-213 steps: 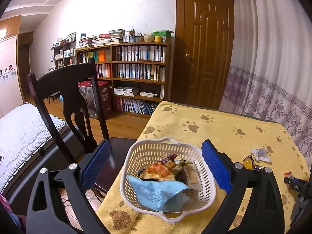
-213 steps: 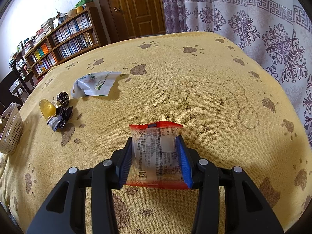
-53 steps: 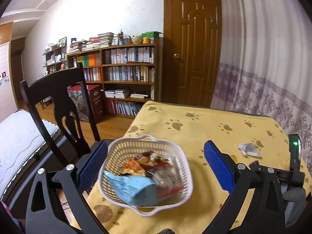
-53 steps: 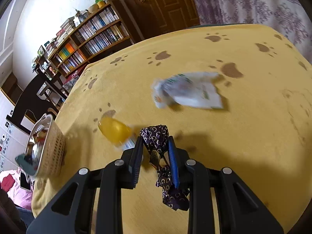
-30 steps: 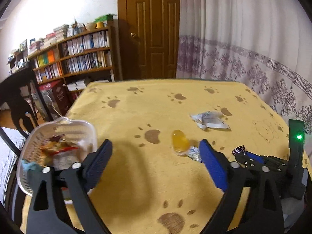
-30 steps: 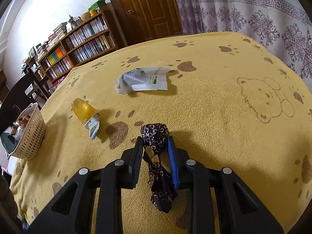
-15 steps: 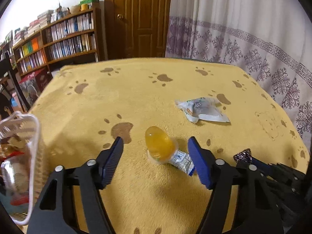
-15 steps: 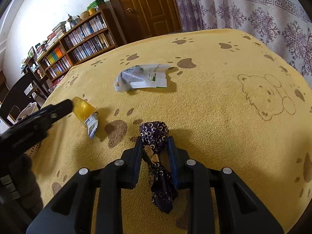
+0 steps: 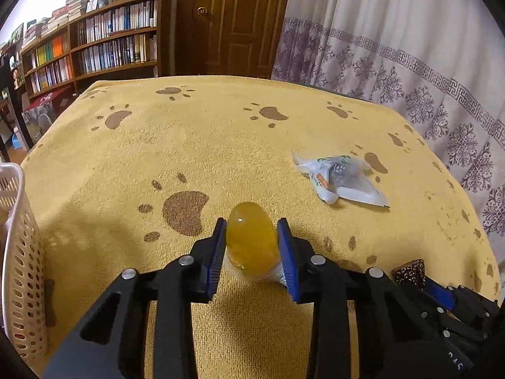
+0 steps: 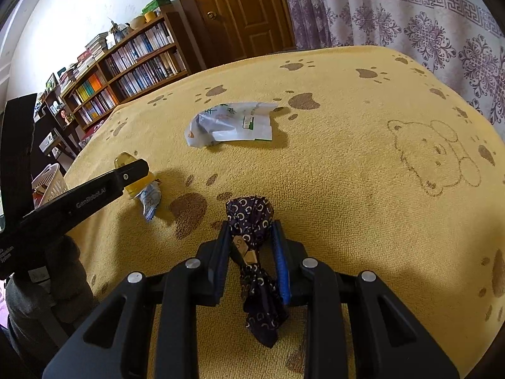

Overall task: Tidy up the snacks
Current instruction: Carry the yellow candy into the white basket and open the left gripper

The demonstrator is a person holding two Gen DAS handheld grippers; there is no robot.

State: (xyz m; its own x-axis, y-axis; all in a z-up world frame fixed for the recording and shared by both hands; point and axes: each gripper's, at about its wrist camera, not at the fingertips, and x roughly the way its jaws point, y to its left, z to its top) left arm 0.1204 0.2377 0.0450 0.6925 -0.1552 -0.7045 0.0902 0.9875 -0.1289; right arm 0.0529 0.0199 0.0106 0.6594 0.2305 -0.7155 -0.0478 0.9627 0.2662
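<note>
Two tools (image 9: 252, 254) (image 10: 251, 255), each clamping one snack.

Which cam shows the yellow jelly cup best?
Left wrist: the yellow jelly cup sits centred and close between the left gripper's fingers. In the right wrist view it is small, off to the left, mostly hidden behind a left gripper finger.

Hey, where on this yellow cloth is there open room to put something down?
Free: the far stretch of the cloth beyond the white packet, and the bear drawing right of it. Crowded: the near side, with the jelly cup, the dark wrapped candy and the basket.
</note>
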